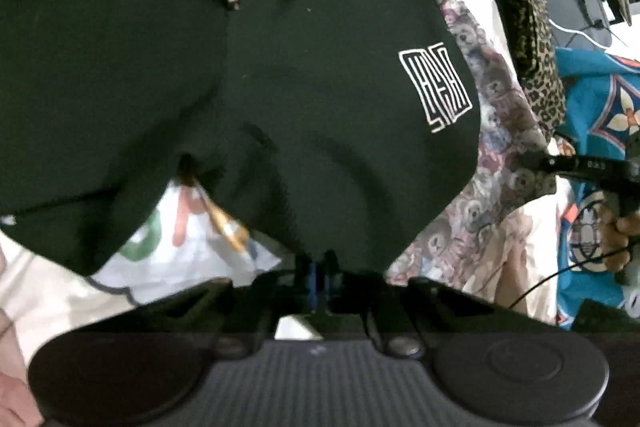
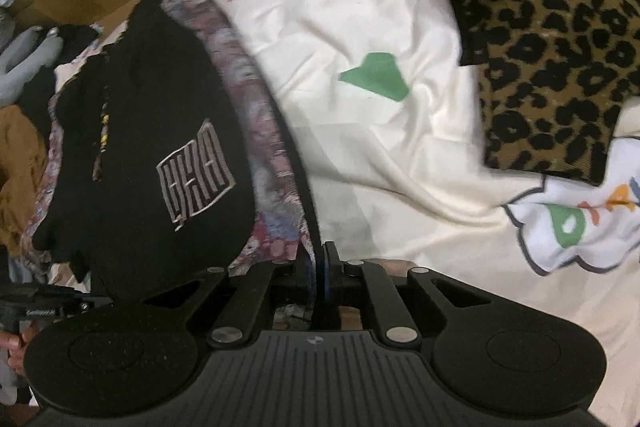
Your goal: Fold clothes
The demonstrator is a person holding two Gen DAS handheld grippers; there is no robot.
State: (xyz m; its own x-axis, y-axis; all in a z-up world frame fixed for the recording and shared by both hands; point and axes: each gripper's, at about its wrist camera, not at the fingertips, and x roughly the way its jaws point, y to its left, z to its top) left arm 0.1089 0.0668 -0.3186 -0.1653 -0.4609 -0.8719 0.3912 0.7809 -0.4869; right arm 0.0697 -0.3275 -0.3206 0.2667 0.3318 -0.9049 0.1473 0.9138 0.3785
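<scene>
The black garment [image 1: 280,79] lies on the bear-print fabric [image 1: 496,147] on the bed [image 2: 360,147]. The left tool [image 1: 316,269] is clamped on its near hem; the right tool [image 2: 320,267] pinches a dark edge, apparently the same garment. Judgement: keep both grips firm, hold the hem taut and level, and lay the fold clear of the leopard cushion [image 2: 552,39] at far right.

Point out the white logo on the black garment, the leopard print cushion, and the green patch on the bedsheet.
white logo [image 1: 436,91], left wrist view, its centre.
leopard print cushion [image 2: 552,39], right wrist view, its middle.
green patch [image 2: 376,77], right wrist view, its centre.
</scene>
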